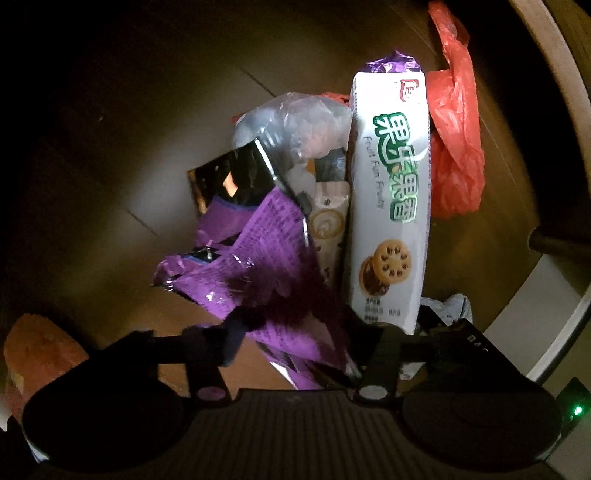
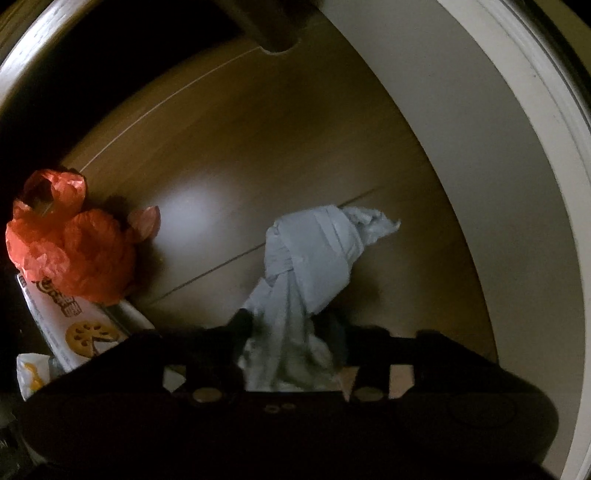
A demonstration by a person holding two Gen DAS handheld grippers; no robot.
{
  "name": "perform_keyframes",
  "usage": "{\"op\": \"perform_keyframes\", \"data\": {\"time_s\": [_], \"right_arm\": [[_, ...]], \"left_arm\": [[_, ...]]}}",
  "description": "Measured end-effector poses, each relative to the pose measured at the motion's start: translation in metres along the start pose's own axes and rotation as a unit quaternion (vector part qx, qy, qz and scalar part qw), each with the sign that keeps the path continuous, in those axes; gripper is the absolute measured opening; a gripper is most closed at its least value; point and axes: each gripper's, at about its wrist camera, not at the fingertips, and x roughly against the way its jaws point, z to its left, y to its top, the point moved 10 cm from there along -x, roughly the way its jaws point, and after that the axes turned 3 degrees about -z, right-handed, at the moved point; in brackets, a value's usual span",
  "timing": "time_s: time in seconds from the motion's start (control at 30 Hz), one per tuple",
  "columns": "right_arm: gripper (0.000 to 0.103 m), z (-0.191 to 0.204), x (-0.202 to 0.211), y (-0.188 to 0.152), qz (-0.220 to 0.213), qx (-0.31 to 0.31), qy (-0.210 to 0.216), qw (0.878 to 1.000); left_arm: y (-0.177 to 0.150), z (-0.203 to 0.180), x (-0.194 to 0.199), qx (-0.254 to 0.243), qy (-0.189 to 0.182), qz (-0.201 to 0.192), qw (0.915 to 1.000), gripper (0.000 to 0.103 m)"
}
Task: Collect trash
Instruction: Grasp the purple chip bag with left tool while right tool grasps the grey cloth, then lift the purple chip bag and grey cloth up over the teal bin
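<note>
In the left wrist view my left gripper (image 1: 291, 325) is shut on a crumpled purple snack wrapper (image 1: 255, 254) and holds it above the wooden floor. Beside it lie a white cookie package (image 1: 391, 206), a clear plastic bag (image 1: 291, 125), a small coffee sachet (image 1: 327, 229) and a red plastic bag (image 1: 456, 140). In the right wrist view my right gripper (image 2: 291, 325) is shut on the tail of a knotted grey plastic bag (image 2: 314, 258). The red plastic bag (image 2: 70, 240) and the cookie package (image 2: 74, 325) lie at the left.
The floor is dim brown wood (image 2: 258, 147). A white wall and baseboard (image 2: 517, 147) curve along the right. A dark furniture leg (image 2: 273, 29) stands at the top. A light wooden edge (image 1: 554, 74) runs at upper right. An orange-brown object (image 1: 33, 350) lies at lower left.
</note>
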Motion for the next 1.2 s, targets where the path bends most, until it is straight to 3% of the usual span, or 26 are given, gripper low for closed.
{"op": "perform_keyframes", "data": {"time_s": [0.07,0.1,0.3,0.43,0.6,0.93,1.2], "right_arm": [[0.029,0.001,0.003,0.0,-0.004,0.008,-0.004,1.0],[0.027,0.001,0.006,-0.001,-0.006,0.013,-0.003,1.0],[0.02,0.002,0.045,-0.013,-0.03,0.072,0.008,0.997],[0.019,0.0,0.084,-0.029,-0.047,0.124,0.002,0.991],[0.019,0.002,0.143,-0.047,-0.063,0.136,0.013,0.989],[0.019,0.037,0.312,-0.08,-0.101,0.16,0.053,0.98],[0.019,0.08,0.469,-0.092,-0.146,0.222,0.093,0.96]], "left_arm": [[-0.008,0.001,0.004,-0.002,-0.006,0.002,1.0,0.03],[-0.012,0.003,0.005,-0.004,-0.006,0.005,1.0,0.028],[-0.037,0.013,0.021,-0.004,-0.021,0.014,0.9997,0.024],[-0.055,0.016,0.043,-0.039,-0.013,0.008,0.9991,0.023],[-0.07,0.015,0.094,-0.086,-0.017,0.001,0.9962,0.023],[-0.108,0.018,0.239,-0.185,-0.027,-0.019,0.9822,0.023],[-0.14,-0.012,0.389,-0.258,-0.06,-0.068,0.962,0.023]]}}
